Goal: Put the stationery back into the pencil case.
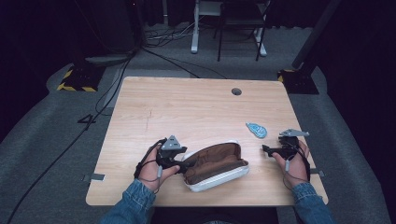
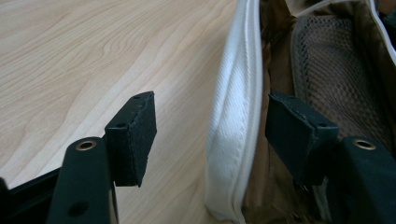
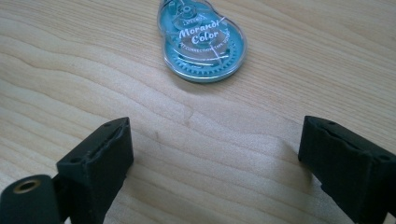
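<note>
Left fingers spread astride the pouch rim; right fingers spread, holding nothing.
My left gripper (image 2: 210,133) straddles the white rim of the open brown pouch (image 1: 215,165) without pressing it. My right gripper (image 3: 215,154) faces the teal correction tape (image 3: 203,39) on the surface (image 1: 187,107).

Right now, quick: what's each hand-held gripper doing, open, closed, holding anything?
Left hand-held gripper: open, jaws on either side of the white rim of the pencil case, pads not pressing it.
Right hand-held gripper: open, holding nothing, correction tape lies ahead of it.
</note>
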